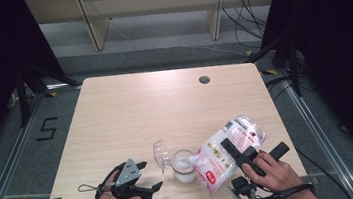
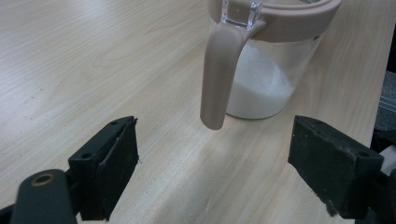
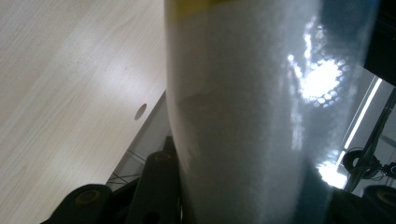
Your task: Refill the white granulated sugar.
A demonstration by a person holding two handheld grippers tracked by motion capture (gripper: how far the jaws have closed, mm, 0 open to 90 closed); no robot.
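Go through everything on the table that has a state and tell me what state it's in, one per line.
Jar: upright, partly filled with white grains.
Lid: flipped open, standing at the jar's rim.
Bag: tilted, mouth at the jar's opening, held by the right gripper.
Left gripper: open, empty, facing the jar's handle.
Right gripper: shut on the bag.

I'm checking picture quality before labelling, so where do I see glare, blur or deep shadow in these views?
Right gripper view: bright speckled glare on the bag, which sits so close that it looks soft. Left gripper view: sharp on the jar, with soft sheen on the table. High view: evenly lit tabletop, both sides black.
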